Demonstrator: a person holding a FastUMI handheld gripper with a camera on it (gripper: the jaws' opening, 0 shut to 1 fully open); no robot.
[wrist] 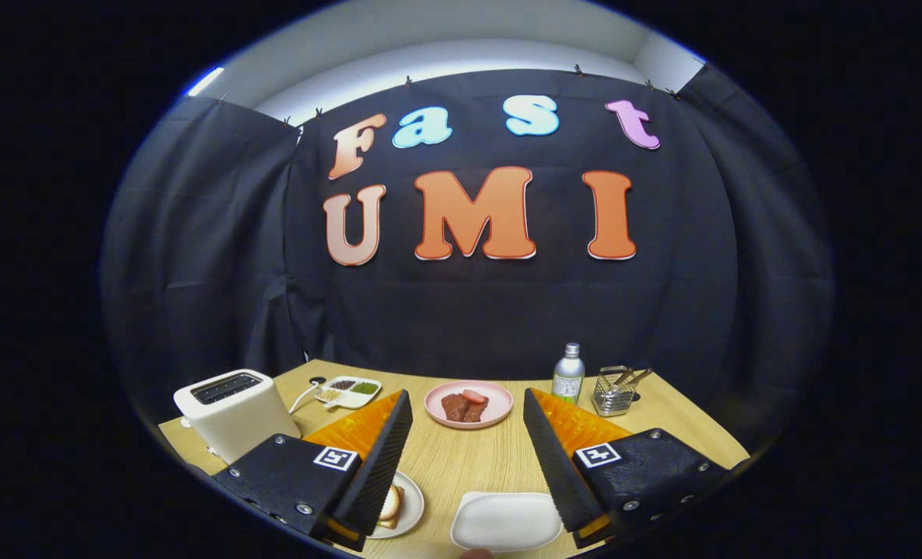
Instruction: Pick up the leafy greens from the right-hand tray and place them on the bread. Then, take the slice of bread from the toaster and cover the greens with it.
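tool (467, 411) fingers wide apart, bread (390, 505) half hidden

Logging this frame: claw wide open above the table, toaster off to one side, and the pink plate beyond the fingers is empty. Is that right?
Not quite. The gripper view shows the pink plate beyond the fingers holding pieces of meat, so it is not empty. The rest stands: the claw is wide open above the table, and the toaster is off to one side.
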